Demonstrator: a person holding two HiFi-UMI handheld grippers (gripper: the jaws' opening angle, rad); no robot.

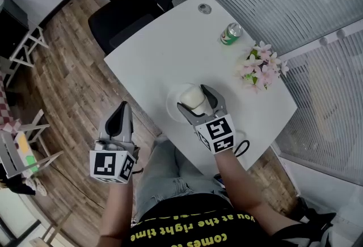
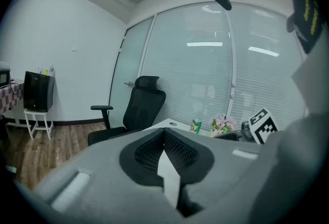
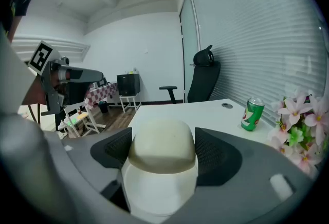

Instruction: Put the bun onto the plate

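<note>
A pale round bun [image 1: 191,94] [image 3: 163,143] sits between the jaws of my right gripper [image 1: 194,101] [image 3: 162,152], which is shut on it with both black pads against its sides. The bun is held just over a white plate [image 1: 172,105] [image 3: 158,194] near the front edge of the white table [image 1: 164,47]. Whether the bun touches the plate I cannot tell. My left gripper [image 1: 121,111] [image 2: 165,140] hangs off the table's left side above the wooden floor, shut with nothing in it.
A green can [image 1: 231,34] [image 3: 251,114] and a bunch of pink flowers [image 1: 261,65] [image 3: 303,128] stand on the table's right part. A black office chair [image 1: 136,8] [image 2: 143,110] is at the far side. A cable grommet [image 1: 204,9] is set in the tabletop.
</note>
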